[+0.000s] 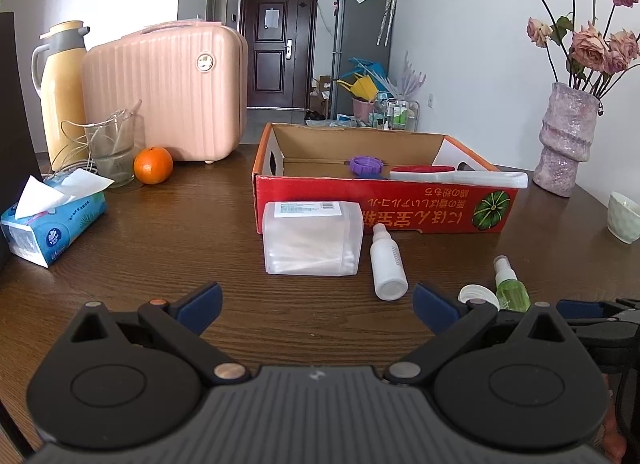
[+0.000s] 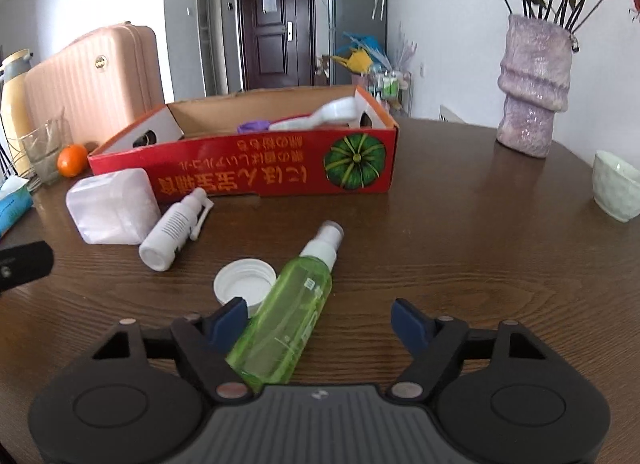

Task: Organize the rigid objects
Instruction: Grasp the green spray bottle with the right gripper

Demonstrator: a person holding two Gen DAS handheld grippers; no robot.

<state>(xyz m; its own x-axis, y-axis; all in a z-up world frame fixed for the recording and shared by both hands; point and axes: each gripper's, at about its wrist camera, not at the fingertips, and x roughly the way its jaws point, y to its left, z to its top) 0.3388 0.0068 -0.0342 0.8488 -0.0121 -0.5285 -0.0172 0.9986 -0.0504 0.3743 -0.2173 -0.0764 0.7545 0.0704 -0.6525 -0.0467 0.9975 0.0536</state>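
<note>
A green spray bottle (image 2: 288, 316) lies on the brown table between the jaws of my right gripper (image 2: 320, 314). The gripper is open: its left finger is next to the bottle and its right finger stands well clear. A white cap (image 2: 245, 282) rests beside the bottle. Further left lie a white bottle (image 2: 176, 229) and a translucent plastic box (image 2: 114, 209), in front of the red cardboard box (image 2: 260, 171). The red box holds a purple item (image 1: 364, 164) and a white brush (image 1: 424, 173). My left gripper (image 1: 318, 298) hovers open and empty, short of the plastic box (image 1: 312, 238).
A lilac vase (image 2: 532, 91) with dried roses and a pale cup (image 2: 616, 183) stand at the right. At the left are an orange (image 1: 153, 165), a glass jug (image 1: 112, 151), a tissue pack (image 1: 52, 219), a pink case (image 1: 168, 91) and a yellow flask (image 1: 62, 87).
</note>
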